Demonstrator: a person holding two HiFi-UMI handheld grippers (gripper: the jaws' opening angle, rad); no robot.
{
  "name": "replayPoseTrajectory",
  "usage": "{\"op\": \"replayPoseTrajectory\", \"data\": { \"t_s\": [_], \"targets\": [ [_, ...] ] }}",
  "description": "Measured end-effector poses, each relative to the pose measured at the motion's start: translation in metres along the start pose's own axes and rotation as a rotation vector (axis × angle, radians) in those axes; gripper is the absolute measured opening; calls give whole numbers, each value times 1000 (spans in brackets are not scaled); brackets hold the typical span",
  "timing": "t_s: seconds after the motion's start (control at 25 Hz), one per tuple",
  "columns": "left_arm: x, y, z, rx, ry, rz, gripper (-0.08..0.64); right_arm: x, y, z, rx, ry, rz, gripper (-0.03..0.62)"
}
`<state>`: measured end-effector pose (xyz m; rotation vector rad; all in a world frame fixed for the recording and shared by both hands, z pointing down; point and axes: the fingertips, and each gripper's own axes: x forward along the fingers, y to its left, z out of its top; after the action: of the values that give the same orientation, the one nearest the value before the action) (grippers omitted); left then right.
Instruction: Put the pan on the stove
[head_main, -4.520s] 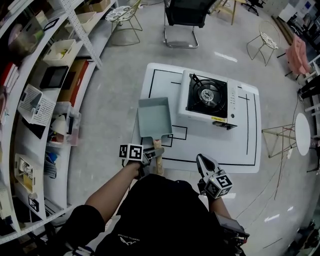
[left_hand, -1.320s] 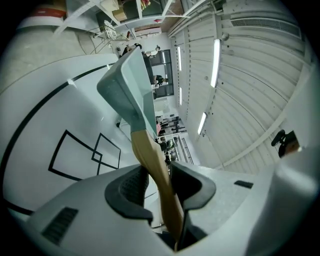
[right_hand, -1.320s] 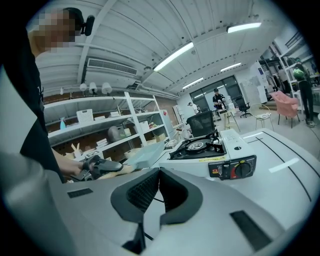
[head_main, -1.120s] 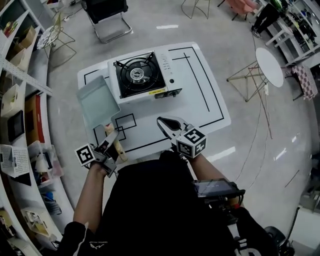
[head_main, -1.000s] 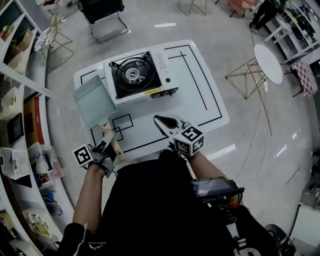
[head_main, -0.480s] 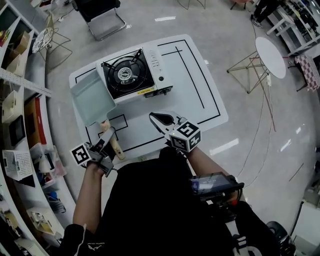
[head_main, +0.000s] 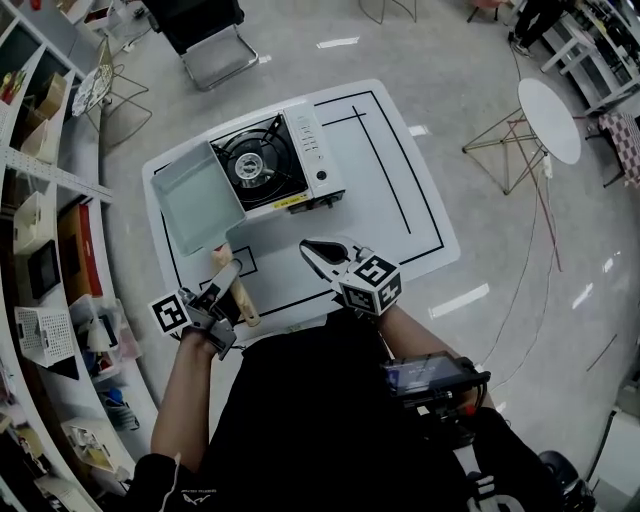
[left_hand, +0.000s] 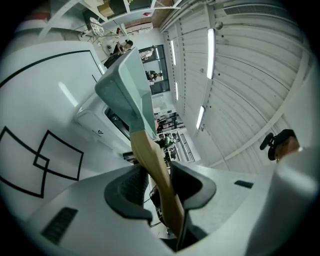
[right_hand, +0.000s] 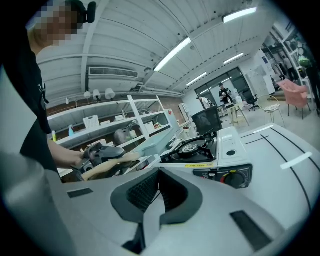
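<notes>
Now pan (head_main: 195, 195) clamped by handle in left hand-held gripper (head_main: 226, 278).

Right of the stove (head_main: 270, 165) and in front of it, wide bare tabletop (head_main: 400, 190) is left open. The stove's left side is crowded by the pan (head_main: 195, 195), which possibly overlaps its edge. Farther left of the stove, passage is bounded by shelves (head_main: 40, 210).

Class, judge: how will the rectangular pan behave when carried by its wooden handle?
The pan probably stays rigid: its walls look like formed metal. It is likely front-heavy, since the left gripper clamps the wooden handle well behind the body, so it may droop or twist. The smooth handle could slip.
</notes>
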<state>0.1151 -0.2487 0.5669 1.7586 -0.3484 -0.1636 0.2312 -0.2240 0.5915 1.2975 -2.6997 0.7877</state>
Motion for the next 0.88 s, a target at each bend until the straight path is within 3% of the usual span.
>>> {"op": "replayPoseTrajectory", "data": {
  "t_s": [0.68, 0.88],
  "targets": [
    [59, -7, 5, 27, 70, -1, 143, -11, -31, 5, 26, -3, 19, 26],
    [99, -3, 7, 28, 86, 11, 144, -21, -63, 10, 33, 4, 33, 26]
  ]
}}
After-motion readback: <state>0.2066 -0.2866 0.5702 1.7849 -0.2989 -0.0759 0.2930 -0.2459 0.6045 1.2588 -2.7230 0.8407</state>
